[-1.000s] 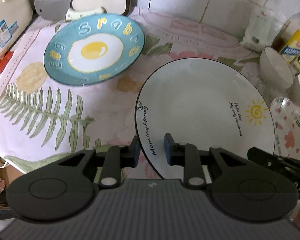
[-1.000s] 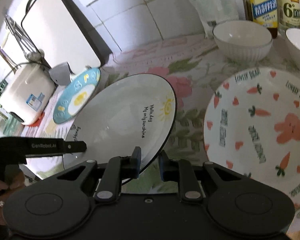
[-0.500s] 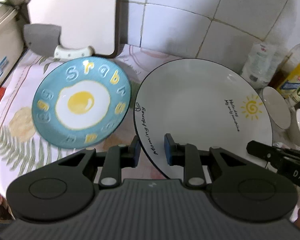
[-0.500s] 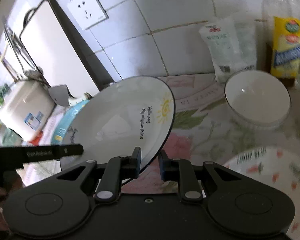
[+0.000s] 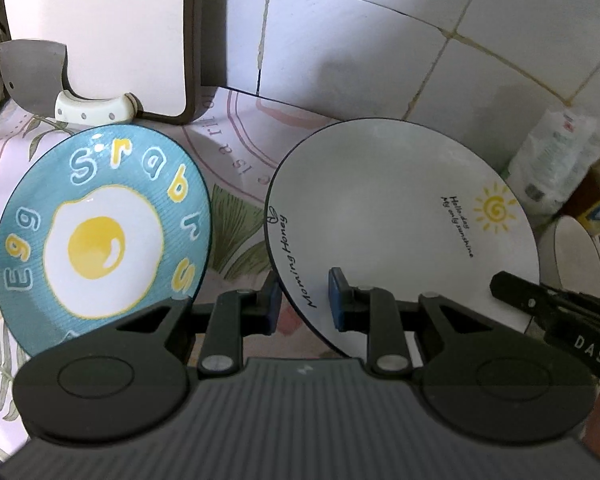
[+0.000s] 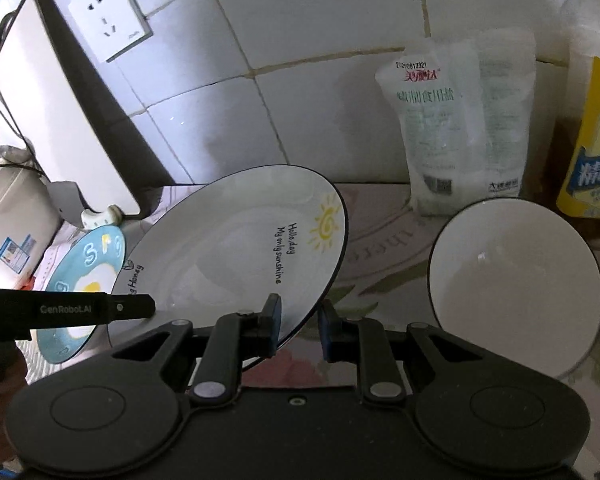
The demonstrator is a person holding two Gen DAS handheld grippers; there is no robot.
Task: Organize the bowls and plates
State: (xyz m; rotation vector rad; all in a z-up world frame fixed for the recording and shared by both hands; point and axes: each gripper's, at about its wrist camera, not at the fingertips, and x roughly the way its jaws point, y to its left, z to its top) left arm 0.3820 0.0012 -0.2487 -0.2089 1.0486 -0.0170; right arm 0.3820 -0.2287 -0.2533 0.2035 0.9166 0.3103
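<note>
Both grippers hold the white plate with a black rim and a yellow sun [image 5: 396,216], lifted off the counter and tilted. My left gripper [image 5: 305,300] is shut on its left rim by the words "Morning Honey". My right gripper [image 6: 298,326] is shut on the opposite rim, below the sun, where the plate [image 6: 236,256] shows again. The blue fried-egg plate [image 5: 100,236] lies on the floral cloth to the left, also in the right wrist view [image 6: 84,268]. A white bowl [image 6: 516,288] stands to the right of the held plate.
A white cutting board [image 5: 100,32] leans on the tiled wall behind the blue plate, with a cleaver [image 5: 36,76] at its foot. A salt bag [image 6: 460,128] and a yellow-labelled bottle [image 6: 592,140] stand at the back right. A rice cooker [image 6: 8,224] is far left.
Both grippers have raised the white plate off the counter and carried it toward the back wall. The carrot-and-rabbit plate has dropped out of the right wrist view.
</note>
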